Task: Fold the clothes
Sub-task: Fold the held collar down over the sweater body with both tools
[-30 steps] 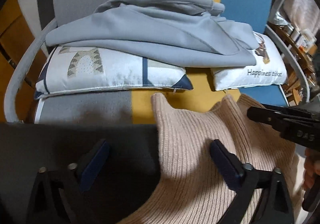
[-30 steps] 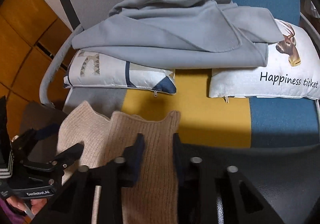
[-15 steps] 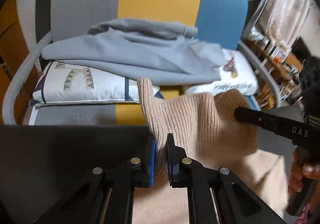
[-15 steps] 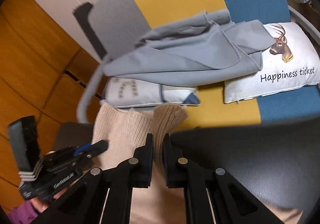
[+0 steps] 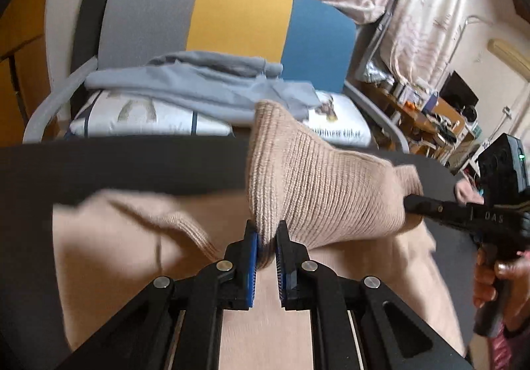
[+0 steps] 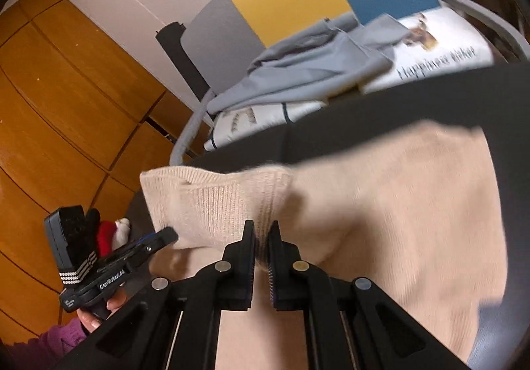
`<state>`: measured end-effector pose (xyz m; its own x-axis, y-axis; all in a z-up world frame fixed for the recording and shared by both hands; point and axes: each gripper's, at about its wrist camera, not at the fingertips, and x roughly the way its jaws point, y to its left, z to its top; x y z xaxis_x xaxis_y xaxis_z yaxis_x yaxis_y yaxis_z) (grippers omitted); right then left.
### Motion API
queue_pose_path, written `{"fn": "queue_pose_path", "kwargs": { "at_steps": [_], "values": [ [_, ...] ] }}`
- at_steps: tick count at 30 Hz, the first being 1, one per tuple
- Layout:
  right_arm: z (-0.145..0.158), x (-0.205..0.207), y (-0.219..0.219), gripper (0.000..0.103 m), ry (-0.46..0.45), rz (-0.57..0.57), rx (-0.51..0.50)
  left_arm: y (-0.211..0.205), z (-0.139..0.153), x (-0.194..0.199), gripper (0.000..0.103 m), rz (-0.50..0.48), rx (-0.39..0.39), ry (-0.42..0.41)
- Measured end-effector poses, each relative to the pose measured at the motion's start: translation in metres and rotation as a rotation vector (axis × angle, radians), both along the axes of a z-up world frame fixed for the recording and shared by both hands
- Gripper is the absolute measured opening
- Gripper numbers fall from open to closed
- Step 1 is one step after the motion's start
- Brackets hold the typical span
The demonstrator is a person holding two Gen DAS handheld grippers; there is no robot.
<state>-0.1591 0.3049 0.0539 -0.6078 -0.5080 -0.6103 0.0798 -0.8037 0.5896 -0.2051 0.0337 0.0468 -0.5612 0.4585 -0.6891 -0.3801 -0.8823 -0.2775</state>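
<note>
Gripping the beige sweater (image 5: 314,191) with both tools, you're mid-fold, not done. At lower centre of the left wrist view your left gripper (image 5: 265,237) has its jaws narrowed right down on a ribbed edge of the knit, fabric pinched between the blue pads. At lower centre of the right wrist view your right gripper (image 6: 261,234) is clamped the same way on another ribbed edge; its black tip also shows at right of the left view, buried in the knit. Between the two grips the lifted edge hangs up off the rest of the sweater, which lies flat across the dark table (image 5: 116,164) through mid frame. Judged from this: edge picked up, fold not laid down yet, and smoothing plus any further folds are left. Farther back, in the upper frame, a grey garment (image 5: 198,85) sits bunched on printed cushions (image 5: 149,118) on the striped sofa (image 5: 238,12), looks unfolded, likely next.
</note>
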Motion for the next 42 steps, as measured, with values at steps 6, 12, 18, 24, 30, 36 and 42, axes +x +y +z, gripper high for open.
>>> {"fn": "queue_pose_path", "kwargs": {
  "at_steps": [6, 12, 18, 24, 30, 36, 42],
  "values": [
    [-0.041, 0.058, -0.006, 0.024, -0.063, -0.075, 0.146, -0.013, -0.045, 0.054, 0.013, 0.036, -0.03, -0.084],
    [-0.049, 0.093, 0.021, 0.028, -0.048, -0.244, -0.064, -0.041, -0.049, 0.073, 0.018, 0.116, 0.036, -0.154],
    [-0.064, 0.069, 0.028, 0.031, -0.112, -0.243, -0.228, -0.034, -0.05, 0.052, 0.066, 0.171, 0.097, -0.252],
    [-0.063, 0.045, 0.0, 0.027, -0.139, -0.115, -0.128, 0.009, -0.049, 0.046, 0.073, 0.16, -0.066, -0.187],
    [-0.023, 0.05, -0.011, 0.006, -0.002, -0.102, 0.103, 0.015, -0.033, 0.05, 0.008, 0.075, -0.175, -0.109],
    [-0.052, 0.056, -0.015, 0.004, -0.08, -0.078, 0.177, 0.007, -0.049, 0.052, 0.009, 0.095, -0.272, -0.04],
    [-0.032, 0.057, 0.019, 0.019, 0.015, -0.232, 0.103, 0.005, -0.036, 0.078, 0.025, 0.114, -0.328, 0.06]
  ]
}}
